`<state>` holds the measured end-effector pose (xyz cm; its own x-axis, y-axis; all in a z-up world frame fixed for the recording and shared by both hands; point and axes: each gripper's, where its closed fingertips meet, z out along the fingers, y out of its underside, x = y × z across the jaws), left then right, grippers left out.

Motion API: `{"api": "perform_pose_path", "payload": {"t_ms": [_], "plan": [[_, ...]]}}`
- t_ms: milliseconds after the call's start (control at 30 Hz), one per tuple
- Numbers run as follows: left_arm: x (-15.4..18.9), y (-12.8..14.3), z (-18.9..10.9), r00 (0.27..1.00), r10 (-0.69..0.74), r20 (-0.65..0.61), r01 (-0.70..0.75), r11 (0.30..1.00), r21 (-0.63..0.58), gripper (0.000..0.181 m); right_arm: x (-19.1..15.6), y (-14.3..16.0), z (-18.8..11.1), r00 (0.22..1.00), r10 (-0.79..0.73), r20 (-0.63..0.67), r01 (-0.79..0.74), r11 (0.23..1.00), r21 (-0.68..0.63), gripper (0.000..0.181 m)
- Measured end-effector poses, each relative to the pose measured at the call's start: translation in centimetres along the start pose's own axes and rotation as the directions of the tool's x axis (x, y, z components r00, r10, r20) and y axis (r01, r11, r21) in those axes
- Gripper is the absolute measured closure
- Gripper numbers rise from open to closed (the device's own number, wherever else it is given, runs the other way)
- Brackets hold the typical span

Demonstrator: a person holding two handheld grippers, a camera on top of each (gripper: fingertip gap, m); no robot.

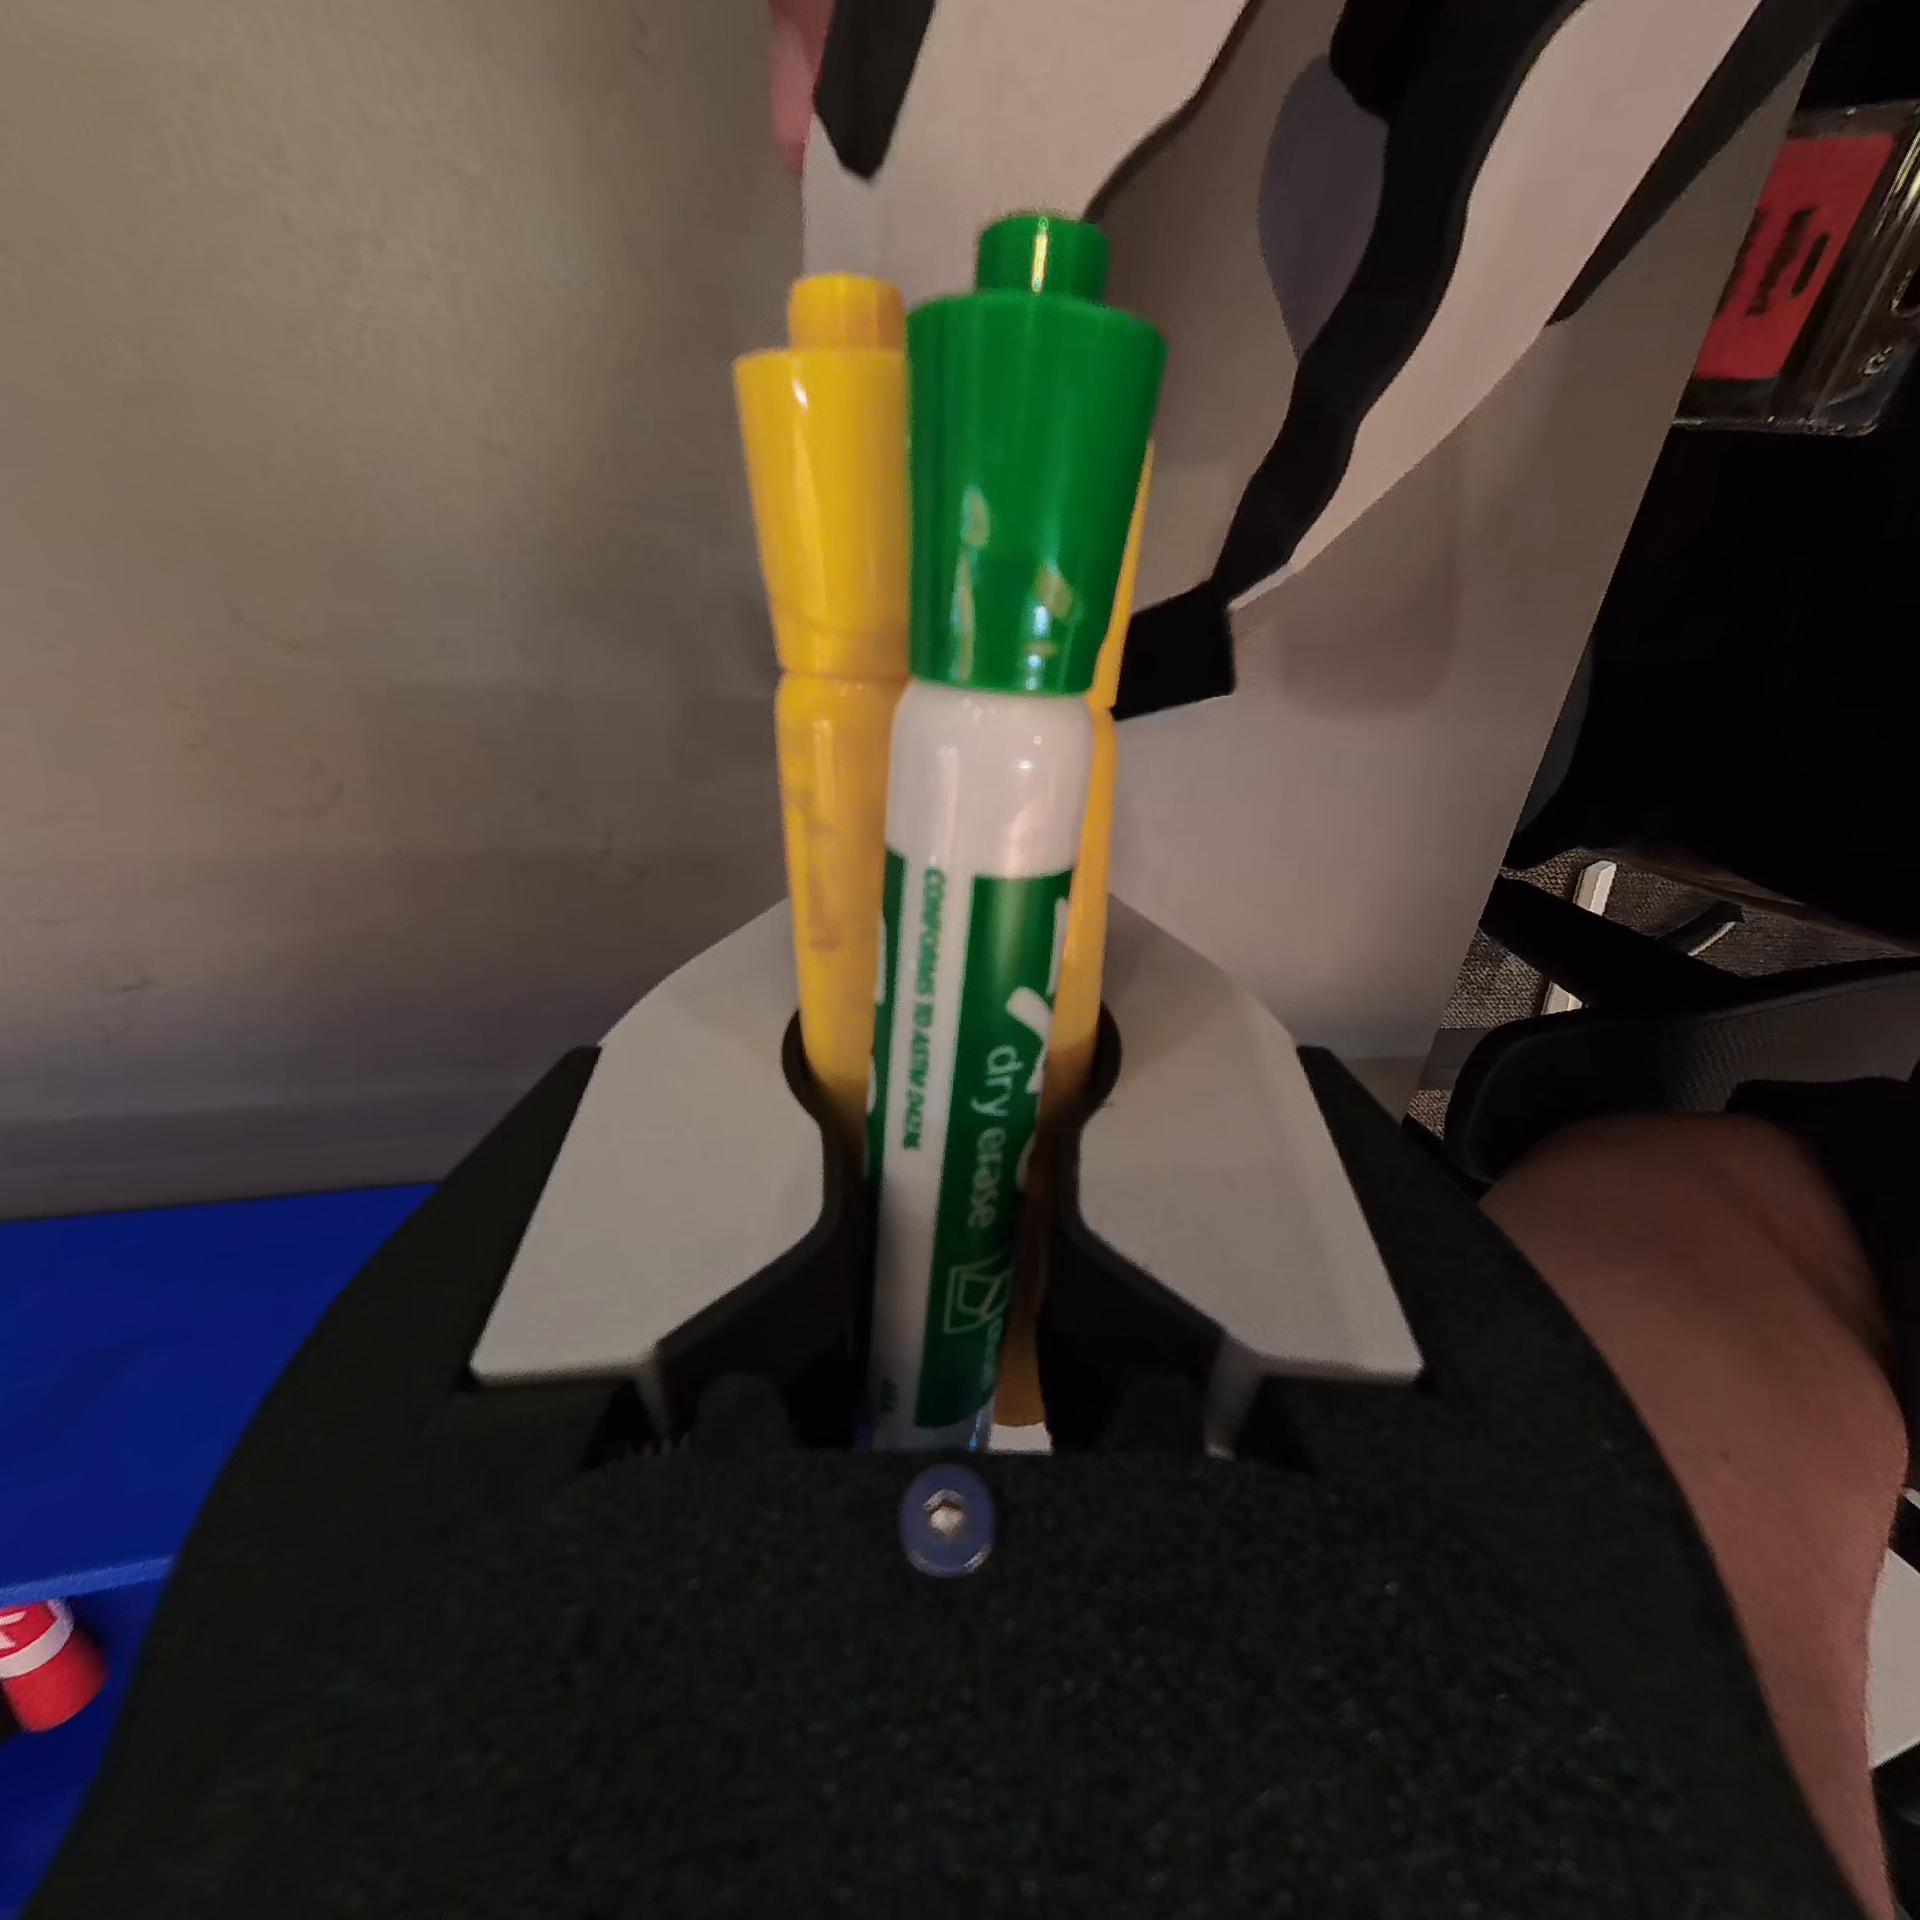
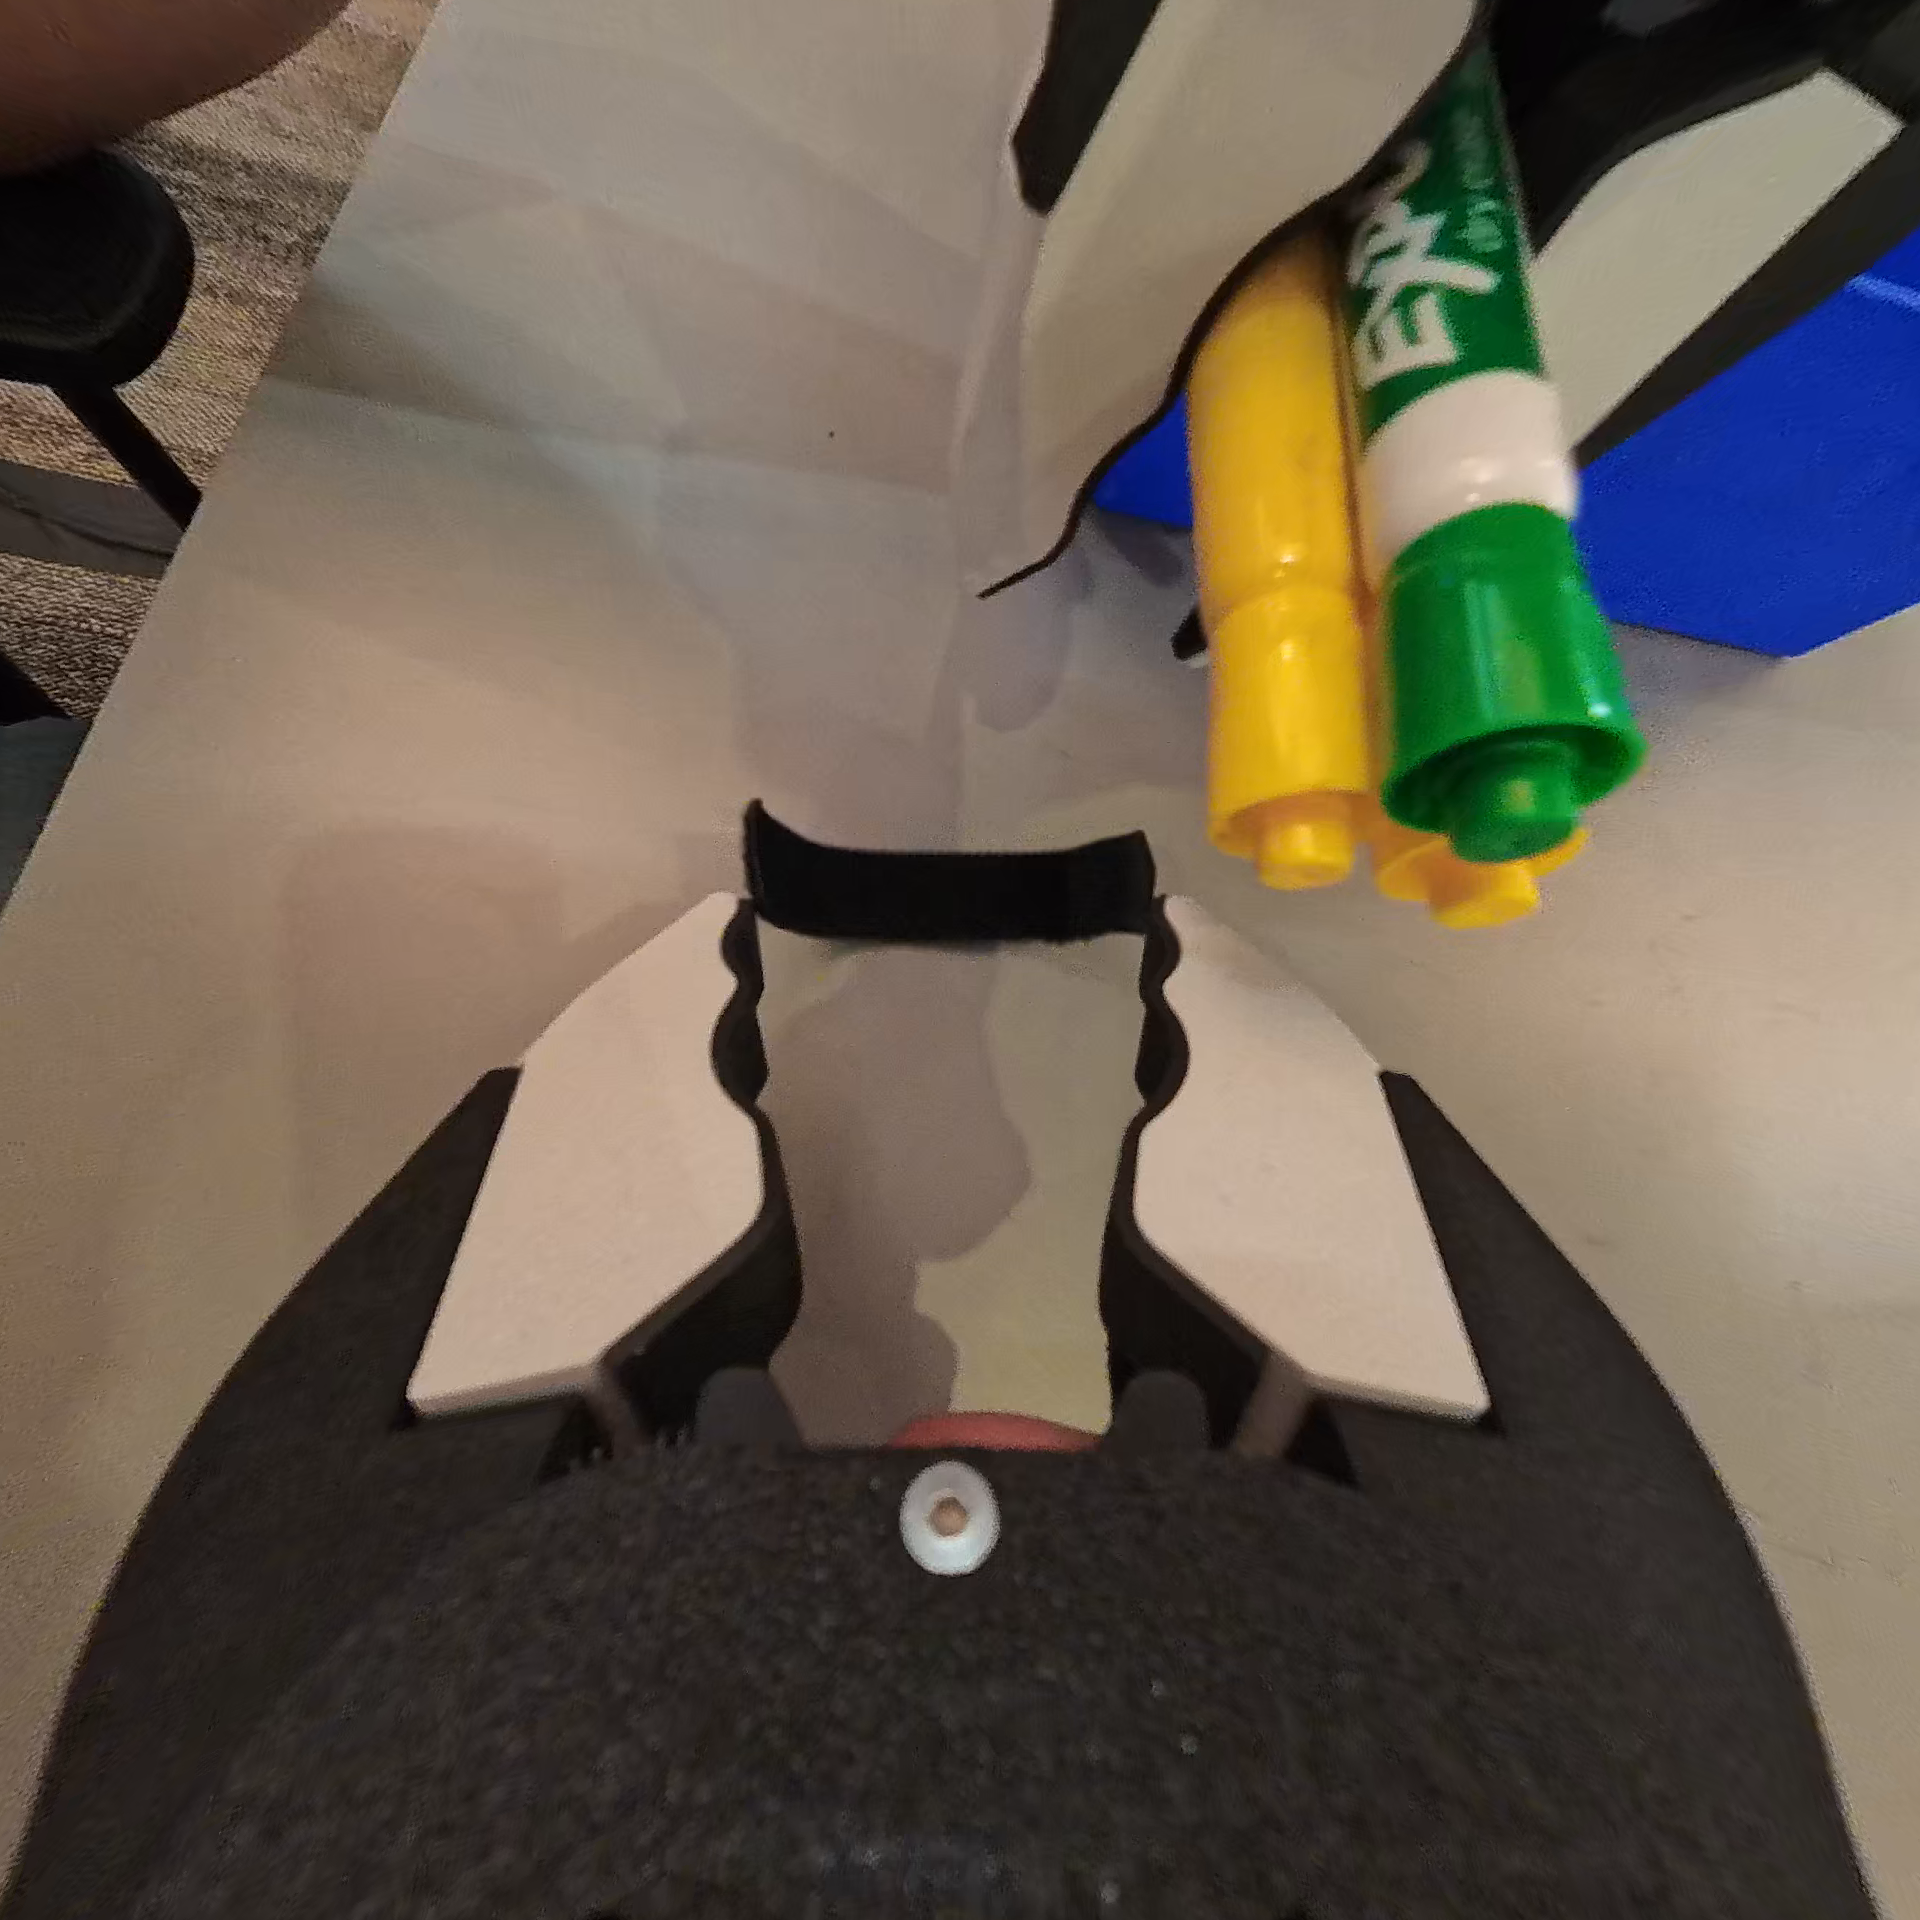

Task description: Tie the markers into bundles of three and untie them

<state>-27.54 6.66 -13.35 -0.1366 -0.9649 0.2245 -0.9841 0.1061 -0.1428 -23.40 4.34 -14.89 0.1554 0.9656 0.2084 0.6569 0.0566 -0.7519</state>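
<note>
Strap [image 2: 951,875] between right fingers [image 2: 613,1143] escapes left view.

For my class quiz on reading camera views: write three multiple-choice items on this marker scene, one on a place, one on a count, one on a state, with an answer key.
1. Where is the black strap?
A. Stretched between the right gripper fingertips
B. Wrapped round the markers
C. In the blue box

2. How many yellow markers accompany the green marker?
A. None
B. Two
C. Four

3. How is the left gripper?
A. Open and empty
B. Shut on the markers
C. Out of view

Key: 1 A, the strap spans the fingertips above the table; 2 B, two yellow caps show beside the green; 3 B, its fingers clamp the three barrels.
</note>
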Motion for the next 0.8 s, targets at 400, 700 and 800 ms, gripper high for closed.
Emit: {"api": "perform_pose_path", "payload": {"t_ms": [400,700,800], "plan": [[-0.2,-0.2,-0.1,1.0,0.012,0.014,-0.012,1.0,0.004,0.14,1.3,2.2,-2.1,1.0,-0.008,0.013,0.009,0.998,-0.063,0.078],[-0.6,0.6,-1.2,0.999,-0.028,0.04,0.026,0.999,0.044,0.14,2.7,4.9,1.7,0.988,0.082,0.132,-0.053,0.976,-0.213,0.039],[-0.5,0.6,-1.2,0.999,-0.028,0.042,0.026,0.999,0.041,0.14,3.6,4.4,2.7,0.978,0.129,0.165,-0.098,0.977,-0.188,0.041]]}}
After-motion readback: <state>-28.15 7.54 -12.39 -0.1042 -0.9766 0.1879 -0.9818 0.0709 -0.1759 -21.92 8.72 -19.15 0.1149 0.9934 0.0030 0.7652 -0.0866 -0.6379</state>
